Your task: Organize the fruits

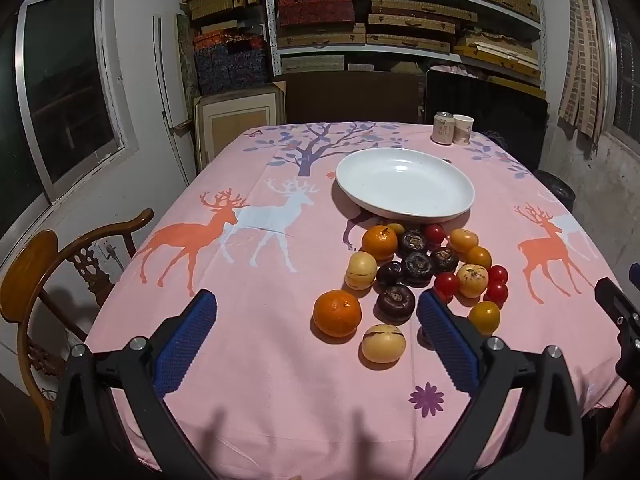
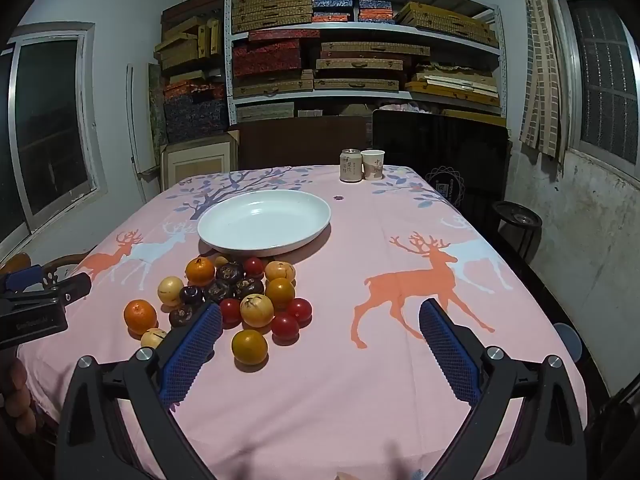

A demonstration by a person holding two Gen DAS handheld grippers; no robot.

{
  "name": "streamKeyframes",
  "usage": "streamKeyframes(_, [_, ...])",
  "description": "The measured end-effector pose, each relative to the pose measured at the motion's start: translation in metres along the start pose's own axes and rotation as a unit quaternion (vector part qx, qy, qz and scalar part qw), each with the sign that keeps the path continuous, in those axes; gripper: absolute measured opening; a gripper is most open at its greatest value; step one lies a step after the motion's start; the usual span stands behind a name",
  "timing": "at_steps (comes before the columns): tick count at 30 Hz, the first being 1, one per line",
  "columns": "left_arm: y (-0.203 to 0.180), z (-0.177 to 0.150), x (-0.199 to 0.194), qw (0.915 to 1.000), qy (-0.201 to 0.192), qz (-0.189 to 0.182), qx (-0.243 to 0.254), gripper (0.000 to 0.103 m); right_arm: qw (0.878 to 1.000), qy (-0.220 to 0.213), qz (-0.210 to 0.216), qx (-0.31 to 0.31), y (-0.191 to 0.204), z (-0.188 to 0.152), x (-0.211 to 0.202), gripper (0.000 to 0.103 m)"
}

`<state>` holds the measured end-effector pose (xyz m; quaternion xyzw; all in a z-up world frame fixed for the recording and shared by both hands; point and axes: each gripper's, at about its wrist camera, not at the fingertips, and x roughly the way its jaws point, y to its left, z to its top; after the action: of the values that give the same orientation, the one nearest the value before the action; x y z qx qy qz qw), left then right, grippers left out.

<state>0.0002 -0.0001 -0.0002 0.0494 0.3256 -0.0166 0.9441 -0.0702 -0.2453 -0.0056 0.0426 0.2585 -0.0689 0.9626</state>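
A pile of fruit lies on the pink deer tablecloth in front of an empty white plate, also in the right wrist view. It holds oranges, pale yellow round fruits, dark purple fruits and small red tomatoes. My left gripper is open above the table, near the closest orange, holding nothing. My right gripper is open and empty, right of the pile, with its left finger beside the fruit.
A drink can and a paper cup stand at the table's far edge. A wooden chair stands at the left. Shelves of boxes fill the back wall. The other gripper shows at the left edge.
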Motion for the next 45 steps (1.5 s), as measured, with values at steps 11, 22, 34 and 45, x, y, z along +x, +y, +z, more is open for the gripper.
streamKeyframes(11, [0.0, 0.0, 0.001, 1.0, 0.001, 0.001, -0.002, 0.099, 1.0, 0.002, 0.002, -0.002, 0.003, 0.001, -0.001, 0.099])
streamKeyframes(22, [0.001, -0.003, 0.001, 1.0, 0.001, -0.001, 0.002, 0.099, 1.0, 0.002, 0.004, -0.005, 0.004, -0.003, -0.003, 0.099])
streamKeyframes(34, [-0.002, -0.009, 0.005, 1.0, 0.005, -0.001, 0.005, 0.099, 1.0, 0.008, 0.007, -0.003, 0.002, -0.007, 0.002, 0.099])
streamKeyframes(45, [-0.001, -0.005, 0.007, 1.0, 0.004, 0.0, 0.007, 0.099, 1.0, 0.013, 0.012, -0.002, 0.005, -0.011, 0.004, 0.099])
